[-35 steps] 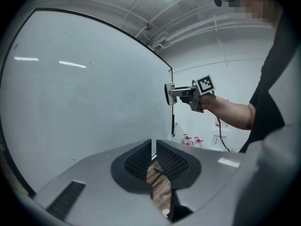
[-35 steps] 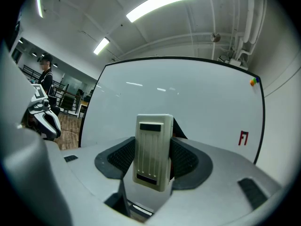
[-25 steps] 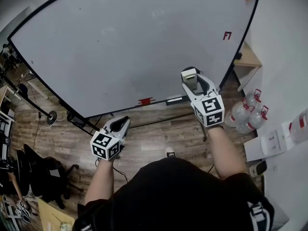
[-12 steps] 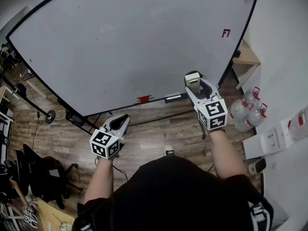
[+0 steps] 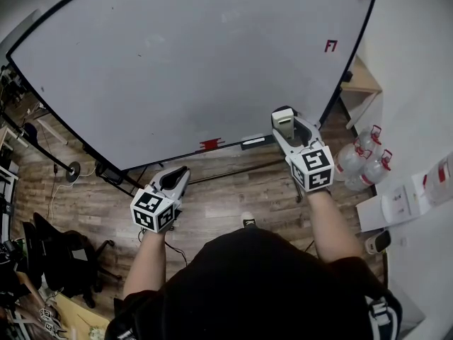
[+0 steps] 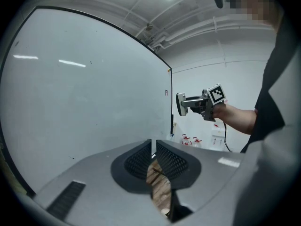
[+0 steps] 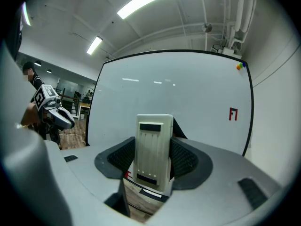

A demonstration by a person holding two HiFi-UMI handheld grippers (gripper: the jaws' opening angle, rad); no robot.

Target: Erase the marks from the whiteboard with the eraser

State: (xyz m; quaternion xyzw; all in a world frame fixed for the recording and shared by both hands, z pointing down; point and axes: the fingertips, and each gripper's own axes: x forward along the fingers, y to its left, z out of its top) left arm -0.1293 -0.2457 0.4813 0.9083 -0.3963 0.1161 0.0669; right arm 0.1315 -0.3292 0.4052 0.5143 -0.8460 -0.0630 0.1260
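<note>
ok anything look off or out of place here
Nothing stands out: the eraser sits straight in the right gripper, the left gripper is shut and empty, and the whiteboard shows a small red mark.

Bright ceiling lights (image 7: pixel 151 0); soft whiteboard (image 6: pixel 84 107) glare (fisheye-bent edges).
</note>
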